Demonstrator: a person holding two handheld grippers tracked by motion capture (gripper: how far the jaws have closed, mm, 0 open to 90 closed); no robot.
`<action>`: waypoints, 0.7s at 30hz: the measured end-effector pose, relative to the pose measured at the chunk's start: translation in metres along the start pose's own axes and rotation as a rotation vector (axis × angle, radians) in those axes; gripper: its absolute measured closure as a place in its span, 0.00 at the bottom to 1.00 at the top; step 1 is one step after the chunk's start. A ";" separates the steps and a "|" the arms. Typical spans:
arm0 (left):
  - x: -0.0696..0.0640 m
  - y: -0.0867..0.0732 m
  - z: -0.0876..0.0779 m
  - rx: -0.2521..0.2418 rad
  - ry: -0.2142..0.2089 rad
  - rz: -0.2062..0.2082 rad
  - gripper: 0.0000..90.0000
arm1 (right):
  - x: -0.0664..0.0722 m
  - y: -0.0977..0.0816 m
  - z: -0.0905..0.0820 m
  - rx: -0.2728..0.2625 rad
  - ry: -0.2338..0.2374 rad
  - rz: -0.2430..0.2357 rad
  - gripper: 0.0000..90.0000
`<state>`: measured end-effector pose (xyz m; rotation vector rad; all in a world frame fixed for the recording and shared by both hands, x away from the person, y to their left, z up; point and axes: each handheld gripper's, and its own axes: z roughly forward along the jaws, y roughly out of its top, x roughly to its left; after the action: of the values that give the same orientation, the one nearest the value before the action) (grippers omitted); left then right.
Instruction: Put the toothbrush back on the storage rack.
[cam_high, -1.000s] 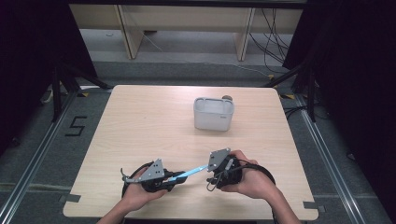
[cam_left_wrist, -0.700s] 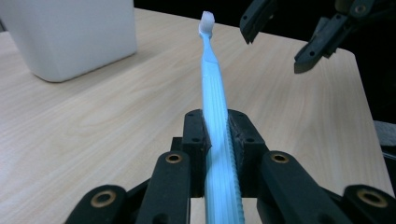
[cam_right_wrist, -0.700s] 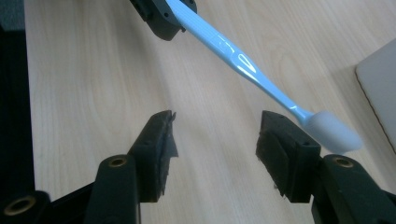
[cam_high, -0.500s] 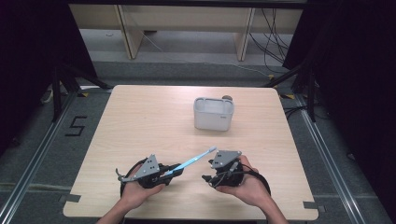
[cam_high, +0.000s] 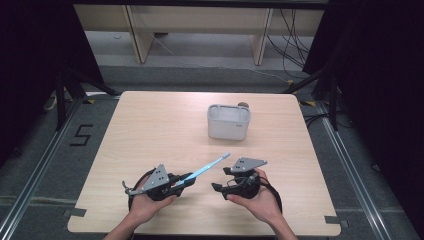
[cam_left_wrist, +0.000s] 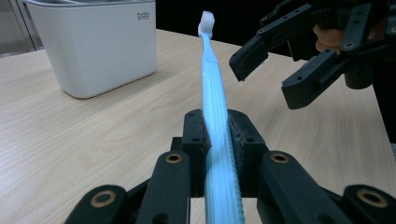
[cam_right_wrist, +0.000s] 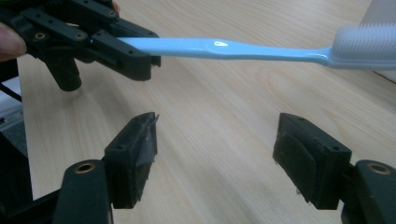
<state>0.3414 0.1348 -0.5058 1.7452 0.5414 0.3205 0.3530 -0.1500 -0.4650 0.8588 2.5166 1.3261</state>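
A light blue toothbrush (cam_high: 207, 167) with a white head sticks out from my left gripper (cam_high: 186, 180), which is shut on its handle near the table's front edge. In the left gripper view the toothbrush (cam_left_wrist: 212, 88) runs up between the jaws of the left gripper (cam_left_wrist: 215, 128) toward the white container (cam_left_wrist: 98, 42). My right gripper (cam_high: 220, 179) sits just right of the brush. Its jaws have just been opening and hold nothing. In the right gripper view the right gripper (cam_right_wrist: 217, 149) stands wide open, with the toothbrush (cam_right_wrist: 224, 49) crossing beyond it.
A white rectangular container (cam_high: 229, 121) stands at the back right of the wooden table (cam_high: 150, 130), with a small brown thing (cam_high: 243, 105) behind it. Cables trail from both grippers near the front edge. Dark floor and shelving surround the table.
The right gripper has let go of the brush's head end, opened and sunk a little. The brush's head has swung toward the far side, held by the left gripper alone.
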 end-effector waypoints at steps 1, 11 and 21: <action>0.000 0.000 0.000 0.001 -0.002 0.001 0.87 | 0.000 0.000 0.001 -0.007 0.011 0.017 0.34; -0.001 0.000 0.000 -0.007 -0.002 0.003 0.87 | -0.007 0.005 0.010 -0.041 0.060 0.085 0.33; -0.001 0.001 0.000 -0.015 0.002 0.002 0.87 | -0.011 0.009 0.016 -0.079 0.087 0.107 0.33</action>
<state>0.3410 0.1344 -0.5047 1.7313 0.5376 0.3269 0.3725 -0.1410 -0.4682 0.9509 2.4946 1.5157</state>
